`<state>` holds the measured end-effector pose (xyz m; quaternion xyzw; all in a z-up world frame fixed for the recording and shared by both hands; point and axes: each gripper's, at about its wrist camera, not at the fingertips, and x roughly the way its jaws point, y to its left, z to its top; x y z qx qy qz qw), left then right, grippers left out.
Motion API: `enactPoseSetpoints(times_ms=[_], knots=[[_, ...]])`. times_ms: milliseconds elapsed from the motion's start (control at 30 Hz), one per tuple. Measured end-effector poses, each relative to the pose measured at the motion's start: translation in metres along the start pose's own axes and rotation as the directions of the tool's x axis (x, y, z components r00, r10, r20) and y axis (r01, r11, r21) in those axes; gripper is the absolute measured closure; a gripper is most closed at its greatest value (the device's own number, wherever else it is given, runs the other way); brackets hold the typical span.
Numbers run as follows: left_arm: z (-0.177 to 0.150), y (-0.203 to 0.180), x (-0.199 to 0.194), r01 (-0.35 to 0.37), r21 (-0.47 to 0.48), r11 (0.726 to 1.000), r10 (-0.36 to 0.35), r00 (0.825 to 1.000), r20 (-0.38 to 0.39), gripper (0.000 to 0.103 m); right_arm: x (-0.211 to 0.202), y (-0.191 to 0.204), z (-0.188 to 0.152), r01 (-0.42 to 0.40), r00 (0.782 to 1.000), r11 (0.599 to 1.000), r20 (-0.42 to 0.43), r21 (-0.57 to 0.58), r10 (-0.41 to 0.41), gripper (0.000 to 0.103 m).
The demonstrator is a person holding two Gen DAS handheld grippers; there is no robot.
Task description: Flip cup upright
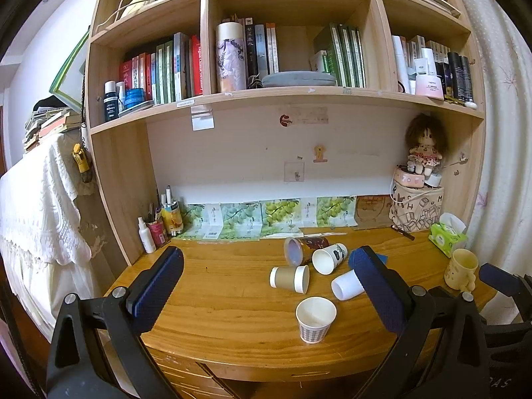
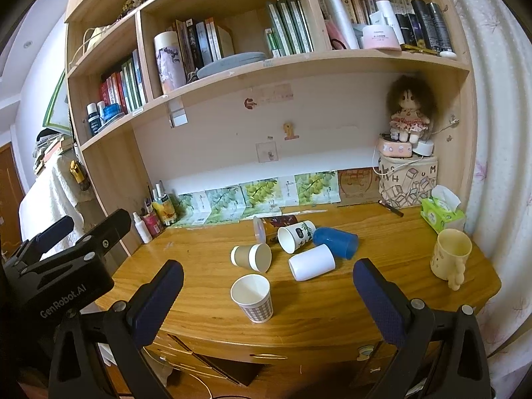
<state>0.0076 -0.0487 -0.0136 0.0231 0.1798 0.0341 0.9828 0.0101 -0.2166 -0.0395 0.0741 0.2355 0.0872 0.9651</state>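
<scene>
Several cups lie on their sides on the wooden desk (image 1: 216, 302): a brown paper cup (image 1: 289, 278) (image 2: 251, 257), a plain white cup (image 1: 345, 285) (image 2: 312, 262), a white cup with a leaf print (image 1: 329, 258) (image 2: 296, 235), a dark patterned cup (image 1: 304, 249) and a blue cup (image 2: 335, 237). A checked paper cup (image 1: 315, 319) (image 2: 252, 297) stands upright near the front edge. A yellow mug (image 1: 461, 269) (image 2: 450, 256) stands upright at the right. My left gripper (image 1: 266, 286) is open and empty, above the front edge. My right gripper (image 2: 266, 289) is open and empty, around the checked cup's line of sight.
A bookshelf rises behind the desk. A green tissue pack (image 2: 440, 214), a printed box with a doll (image 2: 407, 179) and a pen holder with bottles (image 2: 156, 216) stand along the back. The left gripper's body (image 2: 60, 266) shows at the left of the right wrist view.
</scene>
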Motion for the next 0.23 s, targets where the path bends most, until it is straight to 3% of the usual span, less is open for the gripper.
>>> enactPoseSetpoints(times_ms=[233], knots=[[-0.0001,0.0004,0.0002,0.001,0.000,1.000,-0.001,1.000,0.000,0.001,0.0008,-0.0011,0.0002,-0.001,1.000,1.000,-0.004,-0.001,0.001,0.001]])
